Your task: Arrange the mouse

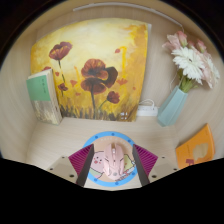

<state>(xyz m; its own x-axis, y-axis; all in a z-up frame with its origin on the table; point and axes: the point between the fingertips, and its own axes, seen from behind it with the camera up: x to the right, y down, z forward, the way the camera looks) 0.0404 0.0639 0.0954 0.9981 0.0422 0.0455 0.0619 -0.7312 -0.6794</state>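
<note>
The gripper [113, 168] is carrying a glossy pale mouse [112, 160], both magenta-padded fingers pressing it, above a round blue-rimmed mat [93, 141]; placement seems under way; lowering centrally follows.

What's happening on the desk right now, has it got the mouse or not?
The handheld gripper holds a light pinkish mouse between its fingers, which seem to press on its sides, over a round blue pad. Beyond it, a poppy painting leans against the wall, with a green book beside it, a blue vase of flowers at the other side, and an orange booklet lying on the table.
</note>
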